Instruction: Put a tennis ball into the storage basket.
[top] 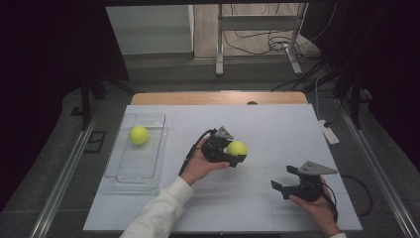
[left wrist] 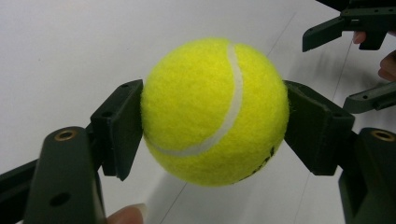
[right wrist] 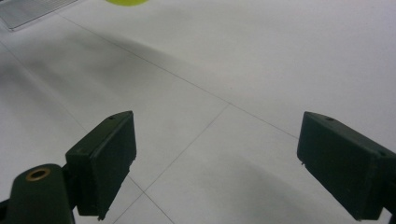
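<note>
A yellow tennis ball [top: 237, 148] is held above the middle of the white table, with my left gripper [top: 235, 151] shut on it. In the left gripper view both black pads press the sides of the tennis ball [left wrist: 215, 112], and my left gripper [left wrist: 212, 128] holds it clear of the table top. A second tennis ball [top: 139, 135] lies in the clear plastic tray [top: 130, 171] at the left. My right gripper [top: 283, 181] hovers at the front right, open, with nothing between its jaws; in its own view the right gripper [right wrist: 217, 161] looks over bare table.
The white table [top: 277, 124] has its wooden far edge at the back. A white power strip [top: 328, 132] lies at the right edge. A metal stand [top: 257, 29] and cables sit on the floor beyond.
</note>
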Motion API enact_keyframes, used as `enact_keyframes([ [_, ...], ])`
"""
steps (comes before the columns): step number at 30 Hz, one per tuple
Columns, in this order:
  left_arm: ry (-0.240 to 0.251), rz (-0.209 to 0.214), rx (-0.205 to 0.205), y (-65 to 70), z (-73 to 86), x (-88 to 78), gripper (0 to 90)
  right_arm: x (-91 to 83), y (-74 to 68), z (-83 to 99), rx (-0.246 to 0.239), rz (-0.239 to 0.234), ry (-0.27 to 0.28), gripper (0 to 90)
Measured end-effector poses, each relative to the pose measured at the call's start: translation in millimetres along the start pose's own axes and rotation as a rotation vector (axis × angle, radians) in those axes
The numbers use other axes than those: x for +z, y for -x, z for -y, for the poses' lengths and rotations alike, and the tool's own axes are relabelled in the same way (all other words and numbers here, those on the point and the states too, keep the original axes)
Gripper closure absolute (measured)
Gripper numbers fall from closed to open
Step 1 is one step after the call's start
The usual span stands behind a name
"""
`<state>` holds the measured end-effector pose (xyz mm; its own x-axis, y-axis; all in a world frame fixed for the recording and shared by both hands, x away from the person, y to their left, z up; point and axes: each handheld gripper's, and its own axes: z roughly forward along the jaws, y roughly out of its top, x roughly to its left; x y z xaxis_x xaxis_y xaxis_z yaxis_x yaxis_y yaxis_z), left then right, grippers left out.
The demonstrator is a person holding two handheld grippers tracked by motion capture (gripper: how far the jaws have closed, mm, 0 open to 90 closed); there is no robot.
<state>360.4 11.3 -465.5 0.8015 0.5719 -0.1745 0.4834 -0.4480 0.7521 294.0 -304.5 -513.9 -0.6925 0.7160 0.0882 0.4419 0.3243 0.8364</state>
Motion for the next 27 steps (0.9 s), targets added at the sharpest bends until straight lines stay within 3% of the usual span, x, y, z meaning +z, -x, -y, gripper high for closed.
enact_keyframes([
  [27,0.018,-0.001,-0.019,-0.3,16.5,-13.0,27.0,0.7,0.1,0.5,0.002,0.004,-0.004,12.5],
])
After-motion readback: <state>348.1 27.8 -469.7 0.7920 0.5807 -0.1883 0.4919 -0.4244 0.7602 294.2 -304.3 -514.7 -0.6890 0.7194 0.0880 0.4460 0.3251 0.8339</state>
